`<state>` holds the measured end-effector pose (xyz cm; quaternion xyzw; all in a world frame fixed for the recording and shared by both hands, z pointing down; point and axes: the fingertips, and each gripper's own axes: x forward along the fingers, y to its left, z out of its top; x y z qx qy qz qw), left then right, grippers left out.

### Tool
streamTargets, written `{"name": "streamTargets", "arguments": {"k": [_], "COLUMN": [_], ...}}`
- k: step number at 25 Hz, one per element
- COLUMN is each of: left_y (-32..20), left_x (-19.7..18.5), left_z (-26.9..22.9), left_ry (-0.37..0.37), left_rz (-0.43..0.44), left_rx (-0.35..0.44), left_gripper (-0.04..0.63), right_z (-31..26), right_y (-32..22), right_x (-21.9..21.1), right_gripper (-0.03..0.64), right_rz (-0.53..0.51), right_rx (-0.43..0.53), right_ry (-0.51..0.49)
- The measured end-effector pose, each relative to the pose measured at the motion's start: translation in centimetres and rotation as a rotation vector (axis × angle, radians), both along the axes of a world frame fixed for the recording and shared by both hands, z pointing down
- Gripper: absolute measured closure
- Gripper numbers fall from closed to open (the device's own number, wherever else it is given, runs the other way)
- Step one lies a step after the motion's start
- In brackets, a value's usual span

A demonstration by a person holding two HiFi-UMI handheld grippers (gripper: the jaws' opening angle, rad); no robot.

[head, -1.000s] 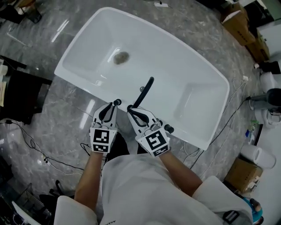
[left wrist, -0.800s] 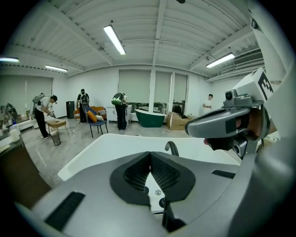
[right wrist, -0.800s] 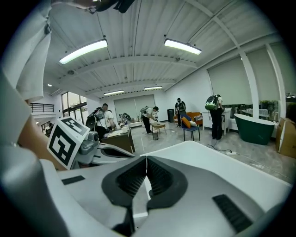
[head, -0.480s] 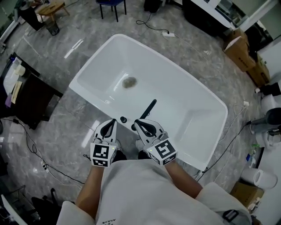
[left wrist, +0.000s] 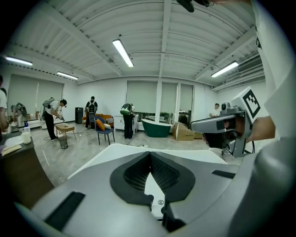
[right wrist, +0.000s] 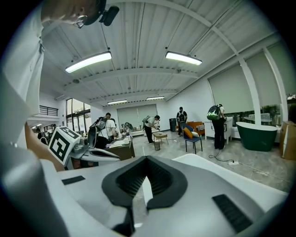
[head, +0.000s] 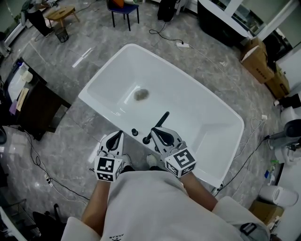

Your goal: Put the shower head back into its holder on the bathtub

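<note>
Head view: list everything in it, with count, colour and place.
bathtub: one, white, centre.
drain: one, dark, tub floor, left part.
shower head: one, black, near rim, slanting over the tub.
knob: one, black, near rim, left of the shower head.
chair: one, blue, top edge.
stool: one, wooden, top left.
boxes: at least two, brown, upper right.
desk: one, dark, left.
power strip: one, white, floor beyond the tub.
left gripper: one, white and black, shut, empty, at the near rim.
right gripper: one, white and black, shut, empty, beside the shower head.
</note>
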<state>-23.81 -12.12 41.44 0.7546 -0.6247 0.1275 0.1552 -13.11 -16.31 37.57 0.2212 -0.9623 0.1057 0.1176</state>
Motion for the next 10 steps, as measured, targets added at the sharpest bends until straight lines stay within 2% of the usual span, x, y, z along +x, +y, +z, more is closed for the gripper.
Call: {"name": "streamTargets", "arguments": {"k": [10], "left_y": [-0.87], "left_x": [0.36], "left_z": [-0.14], "left_ry": [0.009], "left_rz": [0.052], "left_rx": [0.025], "left_gripper": [0.584], "right_z": [0.03], "right_y": [-0.59], "right_x": [-0.15], "right_gripper": [0.598], "right_rz": [0.021], "right_rx": [0.014], "right_ry": [0.007]}}
